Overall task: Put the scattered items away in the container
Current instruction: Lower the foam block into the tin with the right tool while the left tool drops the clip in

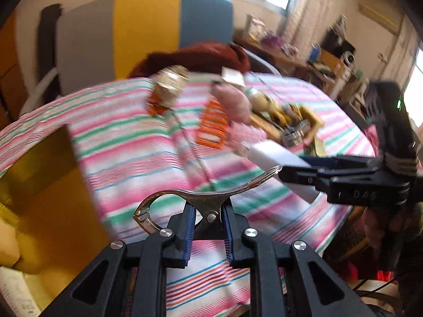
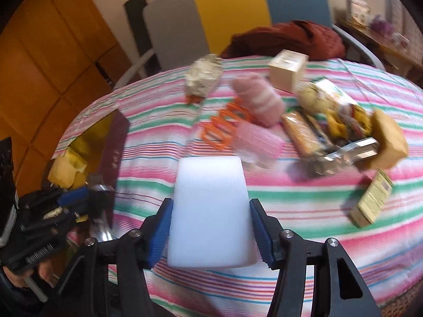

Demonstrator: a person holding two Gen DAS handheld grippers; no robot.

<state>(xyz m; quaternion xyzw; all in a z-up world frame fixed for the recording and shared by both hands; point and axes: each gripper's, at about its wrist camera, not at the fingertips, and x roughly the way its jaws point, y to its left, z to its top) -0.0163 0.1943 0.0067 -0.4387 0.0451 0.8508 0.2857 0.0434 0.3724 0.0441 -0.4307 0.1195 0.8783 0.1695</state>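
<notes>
My left gripper (image 1: 207, 227) is shut on a silver metal clamp (image 1: 195, 200), held above the striped tablecloth (image 1: 127, 137) near its front edge. My right gripper (image 2: 210, 227) is shut on a white foam block (image 2: 210, 211); the same block (image 1: 275, 158) and right gripper (image 1: 304, 170) show at right in the left wrist view. An open box (image 1: 39, 174) with a yellow lining sits at the table's left edge, its dark lid (image 2: 115, 142) upright. Scattered on the cloth: an orange plastic piece (image 2: 224, 129), a pink roll (image 2: 259, 97), a pink bubble-wrap piece (image 2: 256, 142).
A foil-wrapped item (image 2: 203, 76), a beige carton (image 2: 288, 68), a small green-print box (image 2: 371, 200), snack packets (image 2: 304, 134) and a metal object (image 2: 349, 153) lie at the back and right. A chair (image 2: 238, 8) with a dark red garment (image 2: 285, 39) stands behind the table.
</notes>
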